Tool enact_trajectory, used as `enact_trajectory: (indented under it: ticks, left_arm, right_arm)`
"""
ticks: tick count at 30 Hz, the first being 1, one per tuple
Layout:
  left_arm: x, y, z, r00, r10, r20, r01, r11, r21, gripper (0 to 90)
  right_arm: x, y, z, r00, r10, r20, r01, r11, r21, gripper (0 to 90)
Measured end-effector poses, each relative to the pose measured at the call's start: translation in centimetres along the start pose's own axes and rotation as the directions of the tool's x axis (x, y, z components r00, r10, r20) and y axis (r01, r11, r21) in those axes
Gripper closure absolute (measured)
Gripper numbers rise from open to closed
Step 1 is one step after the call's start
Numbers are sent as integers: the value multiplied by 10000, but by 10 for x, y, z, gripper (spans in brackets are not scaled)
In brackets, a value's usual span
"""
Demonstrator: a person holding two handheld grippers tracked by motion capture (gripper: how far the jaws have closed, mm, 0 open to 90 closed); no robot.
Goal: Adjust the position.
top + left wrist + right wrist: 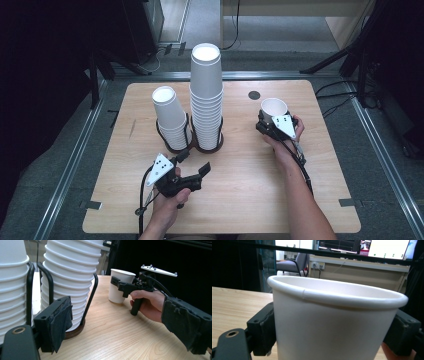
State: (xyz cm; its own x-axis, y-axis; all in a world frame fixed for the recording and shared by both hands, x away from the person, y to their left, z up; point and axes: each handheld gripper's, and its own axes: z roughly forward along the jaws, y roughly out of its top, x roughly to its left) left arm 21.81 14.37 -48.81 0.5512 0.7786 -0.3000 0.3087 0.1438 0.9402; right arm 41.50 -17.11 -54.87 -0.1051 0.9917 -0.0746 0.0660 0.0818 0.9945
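The right gripper (270, 117) is clamped on a single white paper cup (274, 108), 1 black jaw pressed against each side of its wall just under the rolled rim. In the right gripper view the cup (332, 325) stands upright and mouth-up between the jaws. The left gripper view shows the same cup (120, 285) with its base down on the wooden table (120, 337), the right gripper (117, 283) around it and the person's right hand (147, 303) wrapped on the black handle. From above, that cup sits toward the right side of the table (240, 200), close to a small dark round disc (254, 95) set in the tabletop further back.

The left gripper (192, 162) is spread wide and holds nothing. Its 2 jaws point toward the cup stacks, and the left hand (172, 197) grips it near the front edge of the table. In the left gripper view 1 padded jaw sits just beside the base of the nearer stack; I cannot tell if it touches.

2 stacks of white paper cups stand mouth-down side by side at the table's middle, each in a dark wire holder (192, 145) with a round base. The tall stack (206, 95) rises well above the short stack (171, 117) on its left. In the left gripper view, the tall stack (72, 277) shows between black wire uprights.

Grey floor (380, 165) surrounds the table, with black stand legs at the edges.
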Motion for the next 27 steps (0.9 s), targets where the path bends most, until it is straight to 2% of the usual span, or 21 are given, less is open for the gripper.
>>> enact_trajectory:
  ticks: [1,11,22,27]
  left_arm:
    - [0,0,0,10000,1,1,-1,10000,-3,102]
    - [-1,-1,1,10000,34,23,-34,10000,43,102]
    - [0,-1,1,10000,15,-2,-15,10000,9,102]
    - [1,0,0,10000,5,-86,-5,10000,-8,102]
  right_arm:
    - [0,0,0,9999,54,117,-55,10000,46,132]
    - [-5,3,-1,9992,391,-43,-388,9983,443,128]
    - [-3,4,-3,9990,361,-281,-341,9971,683,111]
    - [1,2,-5,9969,200,-756,-120,9945,1044,0]
